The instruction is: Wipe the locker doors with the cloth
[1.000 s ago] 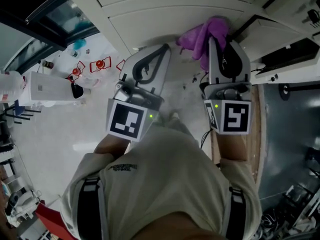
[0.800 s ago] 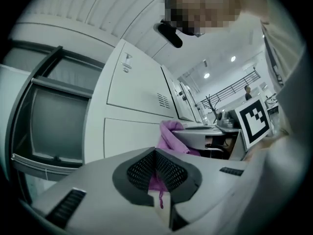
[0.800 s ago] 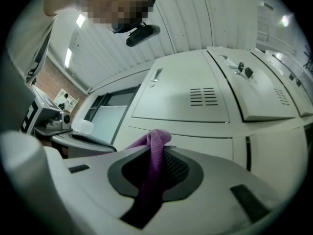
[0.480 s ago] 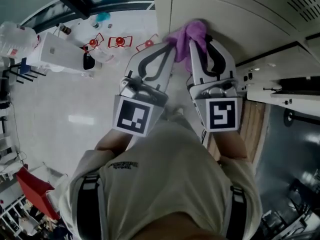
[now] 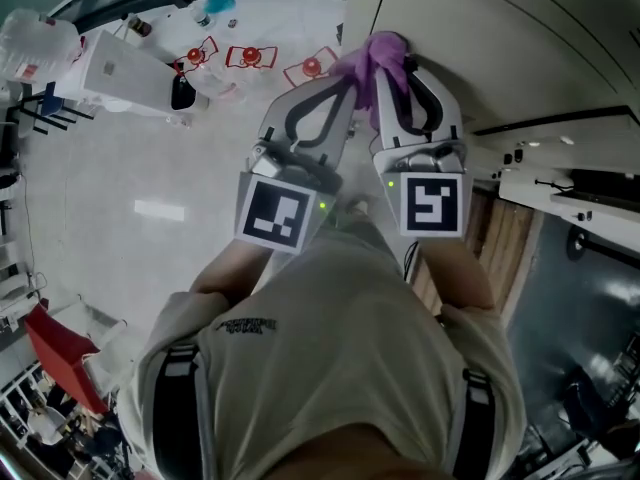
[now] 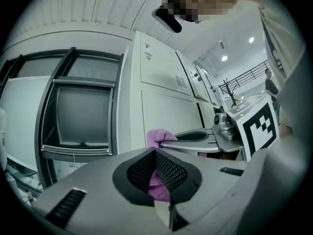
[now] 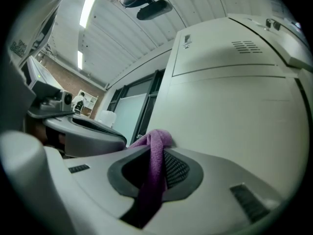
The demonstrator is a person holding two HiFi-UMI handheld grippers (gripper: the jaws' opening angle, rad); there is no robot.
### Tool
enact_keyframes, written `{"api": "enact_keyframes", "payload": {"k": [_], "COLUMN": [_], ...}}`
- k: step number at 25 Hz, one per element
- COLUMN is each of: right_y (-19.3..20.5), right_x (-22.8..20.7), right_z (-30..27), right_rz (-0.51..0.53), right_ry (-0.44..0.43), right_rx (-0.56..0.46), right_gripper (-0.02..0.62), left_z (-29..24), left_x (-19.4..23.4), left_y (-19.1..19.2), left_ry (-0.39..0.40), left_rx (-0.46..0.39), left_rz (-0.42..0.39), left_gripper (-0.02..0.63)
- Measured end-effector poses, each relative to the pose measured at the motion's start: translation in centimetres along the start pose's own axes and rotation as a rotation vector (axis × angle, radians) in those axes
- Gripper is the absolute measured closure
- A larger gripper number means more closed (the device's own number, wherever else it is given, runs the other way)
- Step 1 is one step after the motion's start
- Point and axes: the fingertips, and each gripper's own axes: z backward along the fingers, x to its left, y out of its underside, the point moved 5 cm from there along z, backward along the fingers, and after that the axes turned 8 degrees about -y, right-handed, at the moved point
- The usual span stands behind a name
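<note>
Cloth point(image 5: 376, 54) slid left across locker door point(image 5: 480, 38) this last second. Your right gripper point(image 5: 402, 73) clamps it against door ahead. Left gripper point(image 5: 350, 81) closed, tip now nudging cloth. Wipe's underway, edge close.

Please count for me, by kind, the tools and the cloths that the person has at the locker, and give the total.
Grippers: 2, the left gripper and the right gripper
Cloths: 1, the purple cloth, pinched in the right gripper
Total: 3
</note>
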Motion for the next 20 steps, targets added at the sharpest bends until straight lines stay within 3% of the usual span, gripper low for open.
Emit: {"api": "enact_keyframes", "payload": {"k": [20], "right_y": [4.3], "right_x": [-9.7], "right_z": [9.8], "right_rz": [-0.006], "right_ry": [0.256], "right_rx": [0.119], "right_gripper": [0.543], "left_z": [-6.6], "left_x": [-11.4], "left_y": [2.0], "left_ry": [0.253], "left_rx": [0.041], "left_rz": [0.035], "left_gripper": [0.604]}}
